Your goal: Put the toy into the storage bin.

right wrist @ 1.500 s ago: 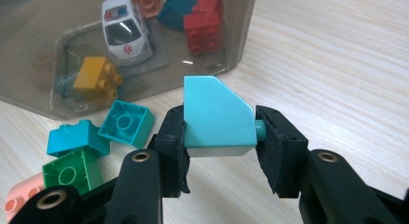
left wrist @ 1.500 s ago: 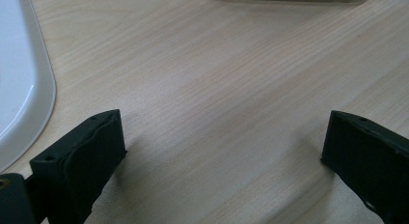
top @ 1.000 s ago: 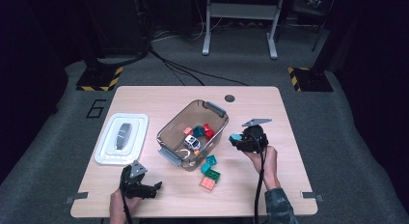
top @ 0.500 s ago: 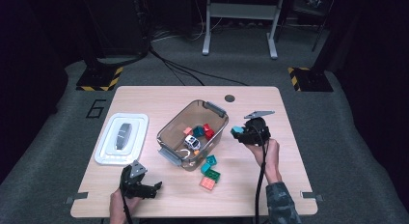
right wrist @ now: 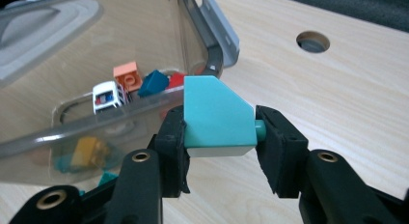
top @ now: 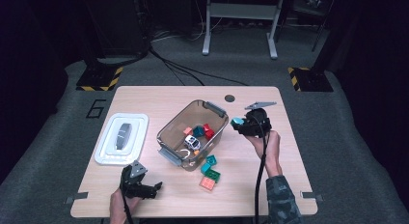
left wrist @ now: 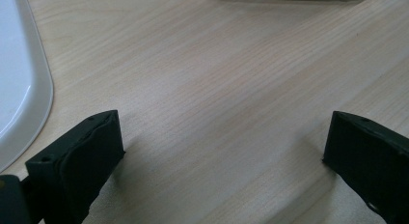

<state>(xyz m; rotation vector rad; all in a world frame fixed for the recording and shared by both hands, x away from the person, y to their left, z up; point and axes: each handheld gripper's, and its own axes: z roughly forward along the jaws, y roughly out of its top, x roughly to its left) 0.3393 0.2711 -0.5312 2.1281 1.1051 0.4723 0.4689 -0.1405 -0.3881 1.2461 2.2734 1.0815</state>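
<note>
My right gripper [right wrist: 219, 137] is clamped on a teal block [right wrist: 217, 119]: one pad flat on its side, the other against a small teal stud on the opposite side. In the high view the right gripper [top: 239, 123] is held up just beside the right rim of the clear bin [top: 170, 126], with the teal block [top: 236, 121] at its tip, facing the bin. The person's right hand [top: 266, 143] holds it from behind, and the cable hangs down toward the table edge.

The right gripper view looks over the bin wall [right wrist: 144, 50]. Inside I see a white toy car [right wrist: 107, 95], an orange brick [right wrist: 127, 75], a dark blue piece [right wrist: 153, 82] and a red piece [right wrist: 176, 79]. A yellow-orange piece [right wrist: 89, 151] shows blurred through the near wall.

My left gripper [top: 144, 188] sits low at the front left of the table [top: 159, 96], well apart from the bin. In its own view the left gripper [left wrist: 224, 147] has jaws spread wide, bare wood between them, gripping nothing.

The white lid [top: 121, 138] lies flat left of the bin; its edge [left wrist: 21, 89] shows in the left gripper view.

Loose on the table in front of the bin: a teal brick [top: 210, 161], a green brick [top: 212, 175], an orange flat brick [top: 207, 183], close together.
</note>
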